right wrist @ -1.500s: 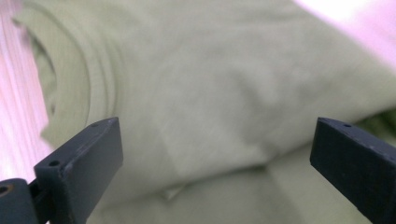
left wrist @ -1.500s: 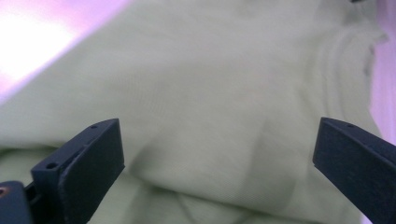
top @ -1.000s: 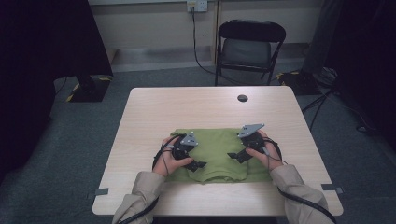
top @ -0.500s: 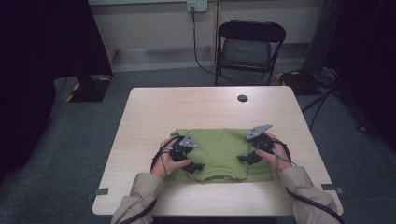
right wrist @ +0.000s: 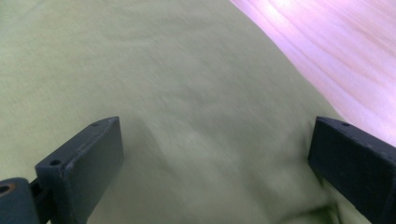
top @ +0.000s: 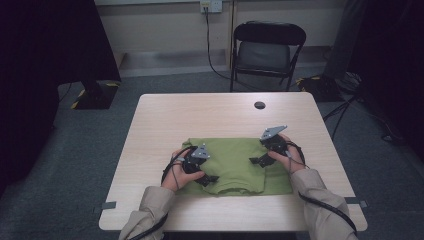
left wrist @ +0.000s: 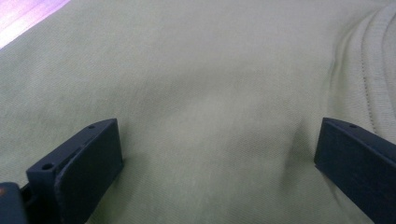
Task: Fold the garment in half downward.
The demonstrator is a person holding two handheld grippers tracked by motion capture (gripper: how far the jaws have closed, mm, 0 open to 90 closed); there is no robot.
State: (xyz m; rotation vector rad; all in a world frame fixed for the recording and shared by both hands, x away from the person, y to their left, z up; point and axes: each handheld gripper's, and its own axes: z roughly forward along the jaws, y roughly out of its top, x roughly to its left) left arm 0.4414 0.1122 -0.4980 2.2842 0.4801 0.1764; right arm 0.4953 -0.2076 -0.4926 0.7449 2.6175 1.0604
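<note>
A folded green shirt lies flat near the front of the wooden table. My left gripper rests on the shirt's left part, jaws wide apart, nothing between them. From the left gripper view the green cloth spreads under the open jaws, with a ribbed collar seam at the right. My right gripper is low over the shirt's right part, also open. The right gripper view has green cloth between its jaws and bare table at the upper right.
A small dark round hole sits in the table's far right part. A black folding chair stands behind the table. Cables trail on the carpet at the right. The far half of the table is bare wood.
My right gripper first drew out toward the shirt's right edge, then came back inward and lower over the cloth. The left gripper has barely shifted.
</note>
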